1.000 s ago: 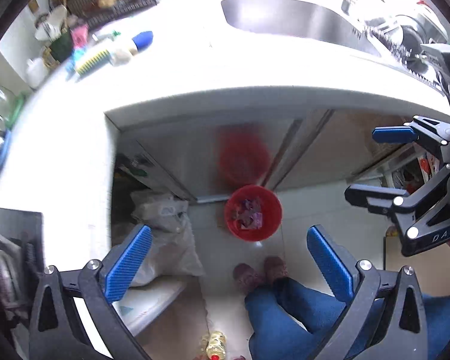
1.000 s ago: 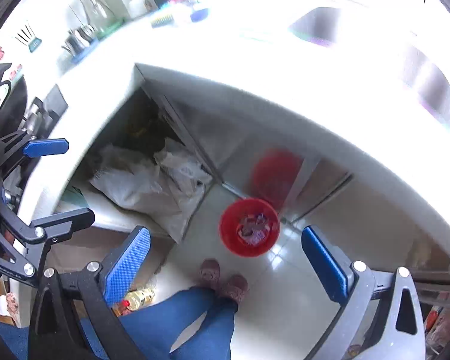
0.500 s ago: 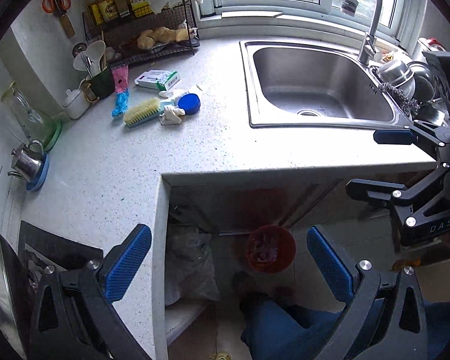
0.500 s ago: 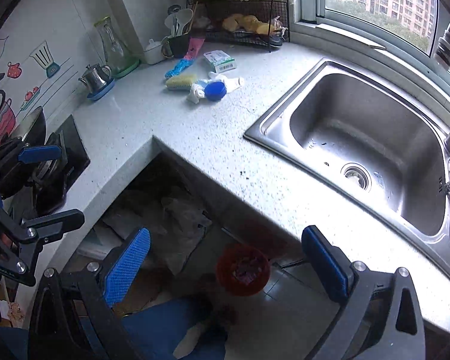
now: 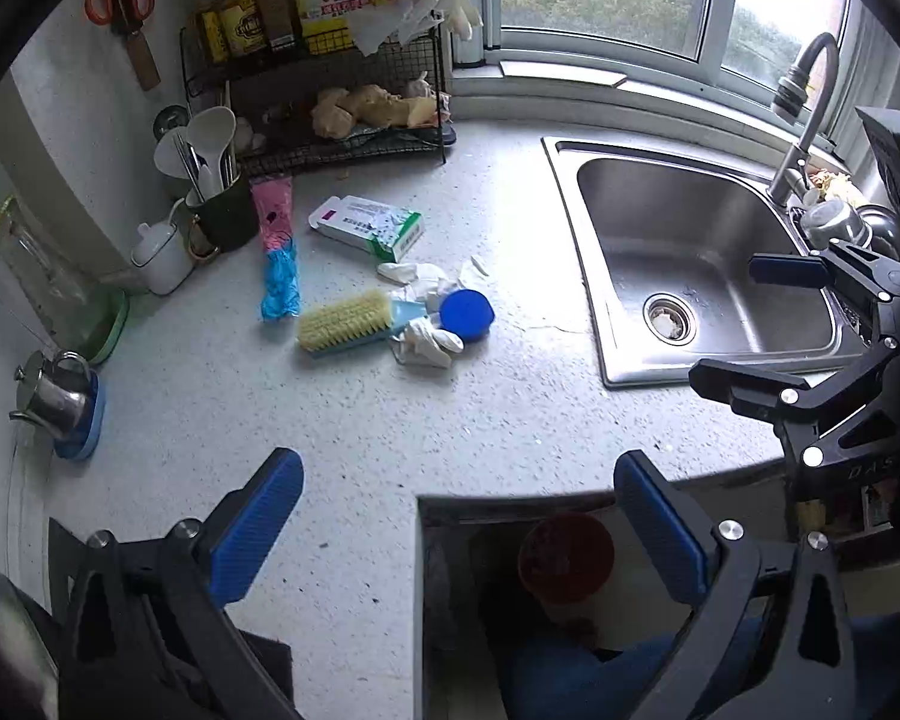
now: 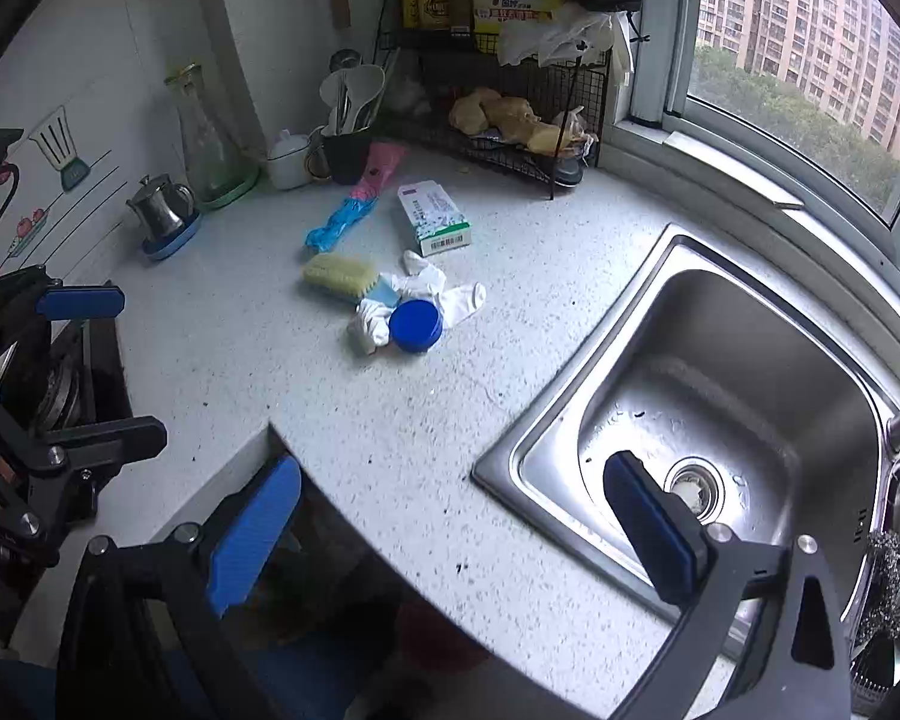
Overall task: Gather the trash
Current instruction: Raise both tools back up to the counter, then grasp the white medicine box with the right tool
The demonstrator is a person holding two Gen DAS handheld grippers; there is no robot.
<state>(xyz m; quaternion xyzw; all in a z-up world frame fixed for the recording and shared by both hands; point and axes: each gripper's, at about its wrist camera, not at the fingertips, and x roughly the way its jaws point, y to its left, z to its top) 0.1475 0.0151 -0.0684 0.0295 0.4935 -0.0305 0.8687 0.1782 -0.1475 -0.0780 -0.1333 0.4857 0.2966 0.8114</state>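
Note:
On the speckled counter lie crumpled white tissues (image 5: 424, 337) (image 6: 372, 324), a blue round lid (image 5: 466, 314) (image 6: 414, 326), a yellow scrub brush (image 5: 345, 321) (image 6: 339, 273), a white and green carton (image 5: 367, 225) (image 6: 434, 225) and a pink and blue wrapper (image 5: 277, 252) (image 6: 354, 207). A red bin (image 5: 565, 558) stands on the floor below the counter edge. My left gripper (image 5: 459, 525) is open and empty above the counter edge. My right gripper (image 6: 450, 531) is open and empty, over the edge beside the sink (image 6: 750, 396).
The steel sink (image 5: 708, 264) with its faucet (image 5: 801, 114) is at the right. A wire rack (image 5: 330, 120) with food and bottles, a utensil cup (image 5: 219, 210), a white pot (image 5: 162, 252) and a steel kettle (image 5: 54, 396) line the back and left. A stove (image 6: 60, 396) sits at left.
Both grippers have risen from pointing down at the red bin on the floor to looking across the countertop. Both stayed open and empty.

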